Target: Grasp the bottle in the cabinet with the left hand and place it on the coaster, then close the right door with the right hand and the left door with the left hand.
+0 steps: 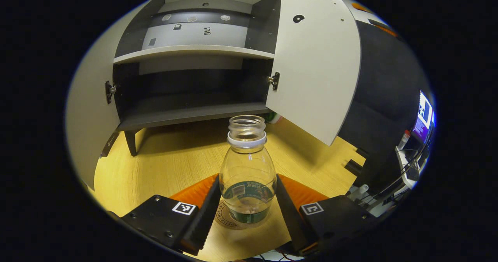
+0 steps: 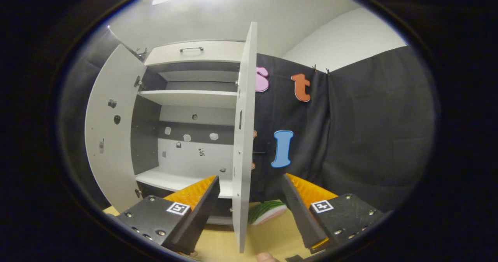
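A clear, uncapped bottle (image 1: 248, 176) with a green label stands upright on a round coaster (image 1: 223, 220) on the wooden table. My left gripper (image 1: 248, 178) is shut on it, one finger against each side of its belly. Behind it is the cabinet (image 1: 186, 114) with an empty lower shelf, its left door (image 1: 89, 118) and right door (image 1: 315, 67) both swung open. In the right gripper view, the right door (image 2: 243, 137) stands edge-on. My right gripper (image 2: 249, 177) is open, with the door's edge between its fingers and apart from both.
A green and pink toy like a watermelon slice (image 2: 268, 211) lies on the wooden table (image 1: 163, 164) by the cabinet's right foot. A fingertip (image 2: 266, 257) shows at the bottom edge. A lit screen (image 1: 424, 118) and cables sit off the table's right side.
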`<state>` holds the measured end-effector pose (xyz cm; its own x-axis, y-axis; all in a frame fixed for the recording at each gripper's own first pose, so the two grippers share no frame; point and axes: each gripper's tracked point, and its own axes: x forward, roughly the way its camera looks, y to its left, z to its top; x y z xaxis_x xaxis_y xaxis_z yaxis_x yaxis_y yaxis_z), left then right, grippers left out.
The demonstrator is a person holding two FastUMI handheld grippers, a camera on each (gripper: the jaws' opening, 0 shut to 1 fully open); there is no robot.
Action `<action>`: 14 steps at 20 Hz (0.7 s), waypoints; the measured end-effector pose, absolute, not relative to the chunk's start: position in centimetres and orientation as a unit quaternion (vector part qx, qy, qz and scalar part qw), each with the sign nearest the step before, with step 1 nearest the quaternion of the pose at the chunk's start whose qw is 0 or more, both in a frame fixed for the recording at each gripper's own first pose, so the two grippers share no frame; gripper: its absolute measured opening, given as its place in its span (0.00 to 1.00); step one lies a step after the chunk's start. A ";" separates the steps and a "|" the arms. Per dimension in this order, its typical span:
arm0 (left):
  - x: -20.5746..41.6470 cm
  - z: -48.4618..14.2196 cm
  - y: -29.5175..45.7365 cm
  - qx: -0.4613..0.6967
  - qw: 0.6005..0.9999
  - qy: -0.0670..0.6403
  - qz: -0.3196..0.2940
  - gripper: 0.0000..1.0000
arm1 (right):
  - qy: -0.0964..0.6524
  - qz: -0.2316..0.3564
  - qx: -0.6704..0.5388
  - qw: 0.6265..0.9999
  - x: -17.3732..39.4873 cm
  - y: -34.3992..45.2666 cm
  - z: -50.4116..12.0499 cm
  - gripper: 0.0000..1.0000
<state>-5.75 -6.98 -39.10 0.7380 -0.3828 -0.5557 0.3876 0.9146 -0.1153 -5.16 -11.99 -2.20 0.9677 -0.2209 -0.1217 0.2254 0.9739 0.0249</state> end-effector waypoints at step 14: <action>-7.2 -39.2 -7.2 0.019 0.929 0.304 -0.209 0.84 | 0.063 -0.107 0.016 0.992 -4.9 -11.4 -2.6 0.98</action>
<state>-7.21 -7.17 -39.21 0.7282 -0.3759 -0.5730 0.3996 0.9122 -0.0906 -4.94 -11.35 -2.60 0.9690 -0.2106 -0.1289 0.2145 0.9766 0.0176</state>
